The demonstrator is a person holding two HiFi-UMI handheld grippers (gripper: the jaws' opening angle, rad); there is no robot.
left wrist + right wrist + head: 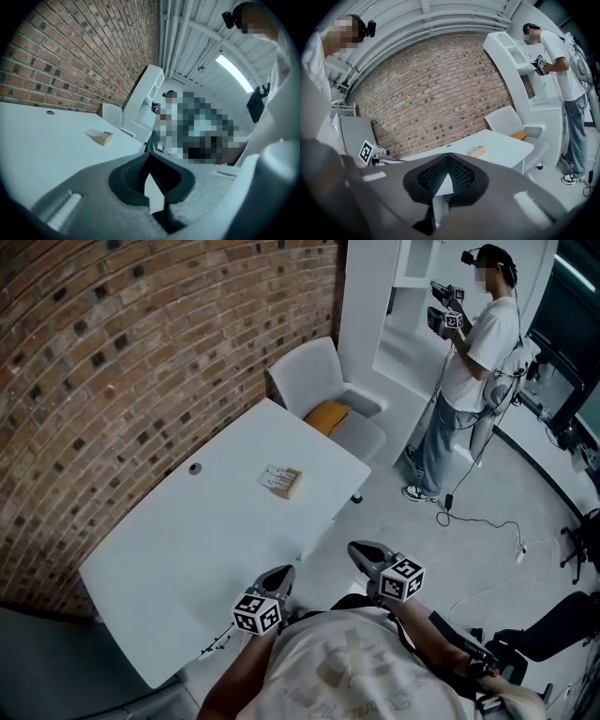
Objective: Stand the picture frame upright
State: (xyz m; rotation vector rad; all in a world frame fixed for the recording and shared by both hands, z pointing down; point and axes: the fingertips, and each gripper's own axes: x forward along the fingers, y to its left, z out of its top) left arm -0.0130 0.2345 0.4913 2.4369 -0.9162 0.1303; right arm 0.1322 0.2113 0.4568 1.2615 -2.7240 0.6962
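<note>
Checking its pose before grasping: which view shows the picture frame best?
Head view: picture frame seen from above, lying flat on the table. Both gripper views show it small, side-on, far off.

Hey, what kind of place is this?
Likely a recording lab or studio: a white table by a brick wall, a chair, and a second person with cables trailing on the floor.

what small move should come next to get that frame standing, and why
Probably reach the left gripper forward over the white table toward the small light wooden picture frame, opening it on the way. The frame lies flat, well ahead of both grippers; the left one and the right gripper are shut and empty.
</note>
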